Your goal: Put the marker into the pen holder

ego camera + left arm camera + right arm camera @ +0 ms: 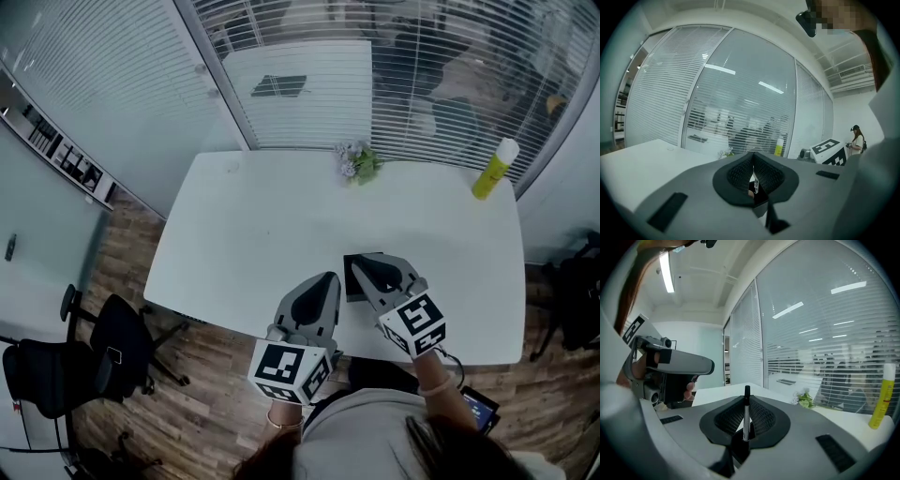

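The right gripper (pixel 371 270) is clenched on the marker (pixel 746 414); the marker stands upright between the two ribbed pads, and its dark end rises a little above the jaw tips. I think it is held this way on purpose; a pen that is already vertical only needs to be lowered into an opening, with no turning at the end.

The pen holder (pixel 352 289) is the dark square thing on the white table (pixel 281 216); from the head view it lies directly under the nose of the right gripper and partly covered by it, so the marker seems to be above or very near the opening; how high above it, I cannot tell.

The left gripper (pixel 327 279) has its jaws drawn together, with only a thin slit between the pads; something dark with a pale strip shows low in this slit, probably the holder just ahead of the tips; whether the pads pinch its wall or it only stands beyond them, the views do not show. The place makes sense to me; a gripper close against the holder's left side can stop it from sliding or tipping while the marker goes in.

The step in hand looks like the final alignment before release; the marker is not yet inside.
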A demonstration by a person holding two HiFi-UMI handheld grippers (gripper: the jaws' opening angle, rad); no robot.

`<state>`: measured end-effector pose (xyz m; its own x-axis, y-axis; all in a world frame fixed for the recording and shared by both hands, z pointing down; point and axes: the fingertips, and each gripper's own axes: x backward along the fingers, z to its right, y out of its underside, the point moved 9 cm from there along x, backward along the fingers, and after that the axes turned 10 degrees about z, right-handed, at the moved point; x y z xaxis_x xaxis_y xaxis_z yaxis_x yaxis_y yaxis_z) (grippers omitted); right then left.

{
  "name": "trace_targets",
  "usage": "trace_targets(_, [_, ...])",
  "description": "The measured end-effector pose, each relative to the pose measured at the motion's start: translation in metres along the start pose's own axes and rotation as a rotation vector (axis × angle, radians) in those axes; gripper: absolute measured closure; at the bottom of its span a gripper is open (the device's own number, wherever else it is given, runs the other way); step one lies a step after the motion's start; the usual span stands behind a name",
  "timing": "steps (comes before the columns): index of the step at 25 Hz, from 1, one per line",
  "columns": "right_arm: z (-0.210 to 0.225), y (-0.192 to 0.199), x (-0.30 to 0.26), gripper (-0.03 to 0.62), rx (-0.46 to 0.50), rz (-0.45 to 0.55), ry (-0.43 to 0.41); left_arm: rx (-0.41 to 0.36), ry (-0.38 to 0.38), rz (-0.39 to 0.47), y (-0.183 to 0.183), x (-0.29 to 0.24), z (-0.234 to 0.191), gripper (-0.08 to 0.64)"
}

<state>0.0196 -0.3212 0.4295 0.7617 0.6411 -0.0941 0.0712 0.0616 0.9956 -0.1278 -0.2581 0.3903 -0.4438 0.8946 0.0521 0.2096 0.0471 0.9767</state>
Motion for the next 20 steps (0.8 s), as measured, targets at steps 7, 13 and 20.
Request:
trace_targets(7, [0.002,0.007,-0.008,0.537,-0.007,-0.066,-0.031,0.012,-0.003,0.001,0.001,-0.006,-0.002,0.54])
trace_targets(13, [0.0,0.017,-0.015,0.537,0.008,-0.14,-0.062,0.021,-0.004,-0.002,0.004,-0.01,-0.005,0.54])
trace_targets(20, [-0.002,0.023,-0.02,0.537,0.013,-0.189,-0.078,0.03,-0.017,-0.008,0.007,-0.012,-0.011,0.54])
